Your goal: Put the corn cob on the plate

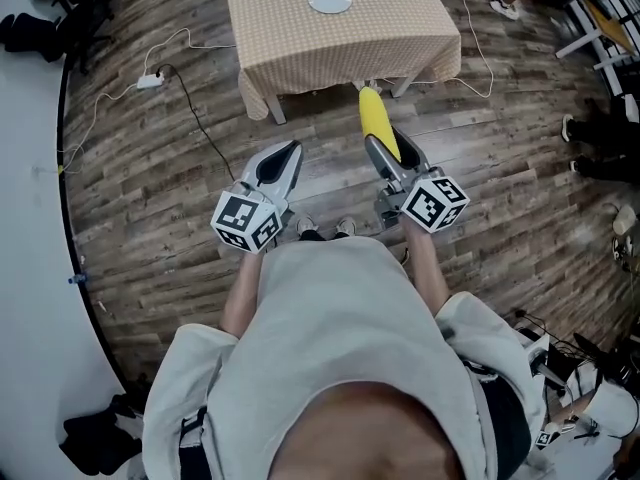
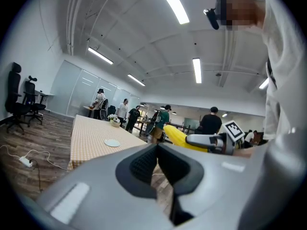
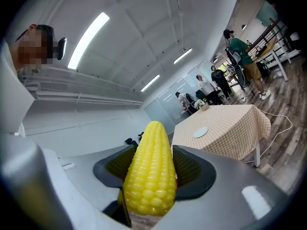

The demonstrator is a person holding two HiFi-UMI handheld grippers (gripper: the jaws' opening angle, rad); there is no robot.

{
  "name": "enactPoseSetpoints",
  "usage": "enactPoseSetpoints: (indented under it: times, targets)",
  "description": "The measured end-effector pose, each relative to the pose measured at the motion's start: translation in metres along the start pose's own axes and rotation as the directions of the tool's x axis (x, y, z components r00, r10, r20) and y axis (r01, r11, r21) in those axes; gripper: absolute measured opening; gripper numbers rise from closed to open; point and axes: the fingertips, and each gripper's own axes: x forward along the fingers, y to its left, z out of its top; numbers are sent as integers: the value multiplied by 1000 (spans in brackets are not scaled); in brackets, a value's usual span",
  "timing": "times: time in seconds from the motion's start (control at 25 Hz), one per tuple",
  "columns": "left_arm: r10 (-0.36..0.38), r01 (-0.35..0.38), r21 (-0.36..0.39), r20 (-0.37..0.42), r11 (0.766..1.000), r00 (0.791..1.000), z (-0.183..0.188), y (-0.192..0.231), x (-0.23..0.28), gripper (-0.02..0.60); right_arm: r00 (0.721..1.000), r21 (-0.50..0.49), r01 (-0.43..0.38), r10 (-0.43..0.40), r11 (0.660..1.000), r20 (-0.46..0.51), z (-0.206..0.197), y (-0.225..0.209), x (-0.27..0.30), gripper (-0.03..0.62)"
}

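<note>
My right gripper (image 3: pixel 153 153) has its jaws pinching the corn (image 3: pixel 148 176) by its thick end, one ribbed pad on each side. The rest of the cob sticks out level past the jaws, its tapered tip aimed at the far side of the room. My left gripper (image 2: pixel 157 150) is just left of it with the jaws pressed together on nothing. The corn is in the air over the wood floor, short of the near edge of the counter (image 1: pixel 300 38). The plate (image 1: pixel 330 0) sits alone near the counter's far edge, well apart from the cob and slightly left of where it points. I judge the corn to be light and stiff. It looks like a glossy moulded toy, so the bumpy kernel rows give my pads some purchase, but the sheen could let it slip if I ease off too soon. The fat base where I hold it now seems the right place. The body is widest there and the pads sit square, whereas the taper further out would tend to squirt from the jaws. With so much of it overhanging the grip, it could pivot if the tip bumps anything. It is round, so it may roll on a shallow plate. I would lay it flat across the plate's middle before I spread the jaws.
</note>
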Motion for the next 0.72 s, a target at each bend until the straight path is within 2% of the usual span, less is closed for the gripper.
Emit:
enactPoseSetpoints:
  times: [0.72]
  targets:
    - [65, -65, -10, -12, 998, 998, -15, -35, 50, 8, 998, 14, -44, 44, 999, -45, 15, -56, -28, 255]
